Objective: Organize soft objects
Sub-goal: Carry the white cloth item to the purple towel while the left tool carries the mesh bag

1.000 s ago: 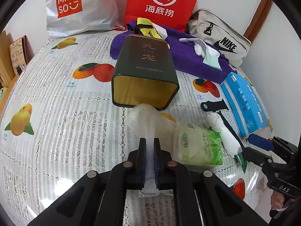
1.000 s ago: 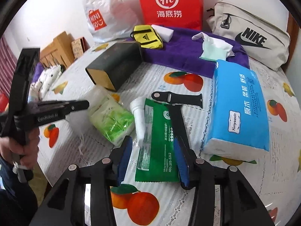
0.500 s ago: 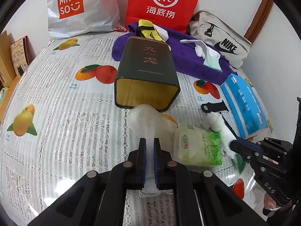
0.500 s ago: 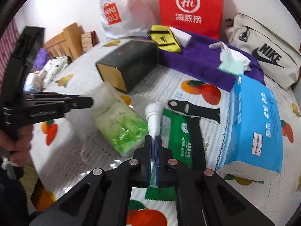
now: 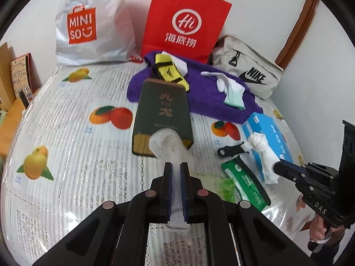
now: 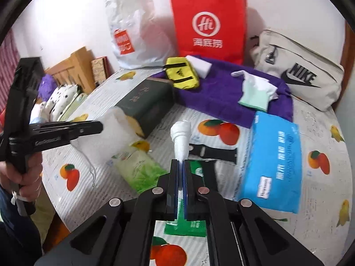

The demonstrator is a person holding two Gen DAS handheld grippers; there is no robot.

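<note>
My left gripper (image 5: 176,165) is shut on a white foam mesh sleeve (image 5: 165,145), which hangs above the table in front of the dark green box (image 5: 163,113). My right gripper (image 6: 181,161) is shut on the lower end of a twisted white cloth roll (image 6: 181,136) and holds it upright, off the tablecloth. In the left wrist view the right gripper (image 5: 278,168) enters from the right with the cloth roll (image 5: 263,155). The right wrist view has the left gripper (image 6: 99,126) at the left with the mesh sleeve (image 6: 115,133). A purple towel (image 6: 221,95) lies at the back.
On the fruit-print tablecloth (image 5: 66,144) lie a light green wipes pack (image 6: 137,168), a green sachet (image 5: 244,179), a black strap (image 6: 213,151) and a blue tissue pack (image 6: 275,164). A yellow pouch (image 6: 183,73) and pale gloves (image 6: 257,93) rest on the towel. Bags stand along the back wall.
The right gripper's jaws closed on the white cloth roll and lifted it off the table. The left gripper also rose with the mesh sleeve, now clear of the wipes pack.
</note>
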